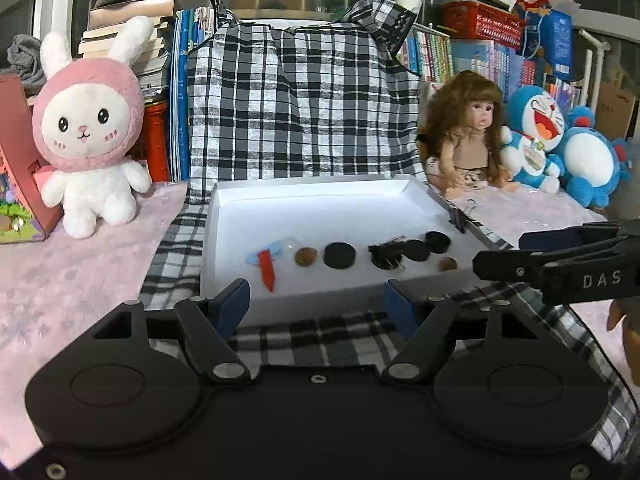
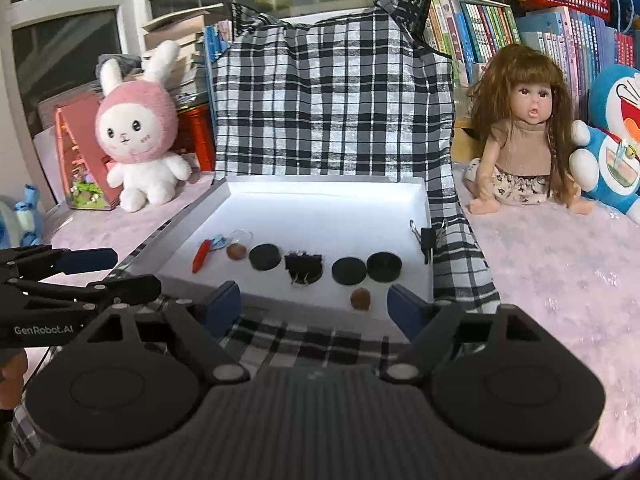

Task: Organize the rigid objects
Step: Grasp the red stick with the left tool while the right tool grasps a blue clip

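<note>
Small rigid objects lie in a rough row along the near part of a shallow white cardboard tray (image 2: 420, 200): red plastic clip (image 2: 201, 261) at far left, brown nut (image 2: 236, 251), three black round discs (leftmost (image 2: 264, 256)), black angular clip-like part (image 2: 303, 267), and a second brown nut (image 2: 360, 299) alone, nearest the front wall. Tray sits on black-and-white checked cloth (image 2: 332, 120); a black binder clip (image 2: 427, 240) grips its right wall. Left gripper (image 1: 316, 300) hovers just short of the tray's near wall, jaws spread wide, holding nothing. Right gripper (image 2: 312, 304) likewise: spread, nothing between the pads. Judgement: a line-up exists, so sorting looks partly done; the stray nut seems left to place. Far half of the tray floor is bare, giving room. Low walls and the binder clip are the snag risks.
</note>
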### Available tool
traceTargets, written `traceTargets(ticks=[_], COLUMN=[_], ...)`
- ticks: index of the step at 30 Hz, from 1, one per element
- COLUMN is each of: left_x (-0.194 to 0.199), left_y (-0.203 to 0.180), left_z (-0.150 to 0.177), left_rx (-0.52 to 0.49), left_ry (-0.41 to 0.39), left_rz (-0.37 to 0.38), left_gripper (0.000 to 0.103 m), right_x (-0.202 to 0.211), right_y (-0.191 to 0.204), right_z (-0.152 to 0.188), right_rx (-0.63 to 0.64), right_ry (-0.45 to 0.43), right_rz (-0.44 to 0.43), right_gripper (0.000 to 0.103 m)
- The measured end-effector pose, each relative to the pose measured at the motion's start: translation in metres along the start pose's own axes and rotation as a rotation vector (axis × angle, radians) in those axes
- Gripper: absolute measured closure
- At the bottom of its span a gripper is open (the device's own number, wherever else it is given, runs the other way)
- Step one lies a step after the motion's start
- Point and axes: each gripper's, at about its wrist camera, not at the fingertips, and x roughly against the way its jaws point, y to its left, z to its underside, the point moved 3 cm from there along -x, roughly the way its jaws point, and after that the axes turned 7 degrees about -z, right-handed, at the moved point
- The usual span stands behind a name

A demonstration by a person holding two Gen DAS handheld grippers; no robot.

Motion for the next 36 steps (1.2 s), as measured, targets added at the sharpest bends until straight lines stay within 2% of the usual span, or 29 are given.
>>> traceTargets(ticks=[7,16,17,19,23,29,31,36], left_x=[0.025,0.035,0.035,0.035,0.034,0.035,0.034,0.031], left_y=[-0.017,-0.031,-0.033,-0.036,-0.038,-0.036,-0.036,-0.034], left_z=[0.031,0.07,0.074,0.078,0.084,0.09,0.091,0.094], left_rx=[-0.025,-0.023,-0.027,-0.039,-0.049,-0.051,-0.054,-0.055], left_ry=[-0.04,-0.037,-0.039,-0.039,-0.037,-0.034,-0.029,-0.009], left_rz=[0.011,0.008,0.004,0.005,-0.015,-0.026,-0.031,-0.029], left_gripper=[0.028,0.029,0.03,0.034,0.037,0.037,0.037,0.037], right_x=[0.019,0.031,0.033,0.034,0.032,0.021,0.018,0.013], right_y=[0.009,0.013,0.013,0.014,0.015,0.016,0.015,0.018], right_z=[0.032,0.065,0.067,0.071,0.078,0.085,0.086,0.085], right_rx=[0.054,0.076,0.081,0.094,0.127,0.164,0.158,0.184], right_ry=[-0.03,-0.029,-0.027,-0.023,-0.004,0.046,0.044,0.043], right_rz=[0.037,0.084,0.085,0.078,0.082,0.094,0.115,0.095], right_gripper=[0.007,0.008,0.01,0.023,0.032,0.065,0.081,0.082])
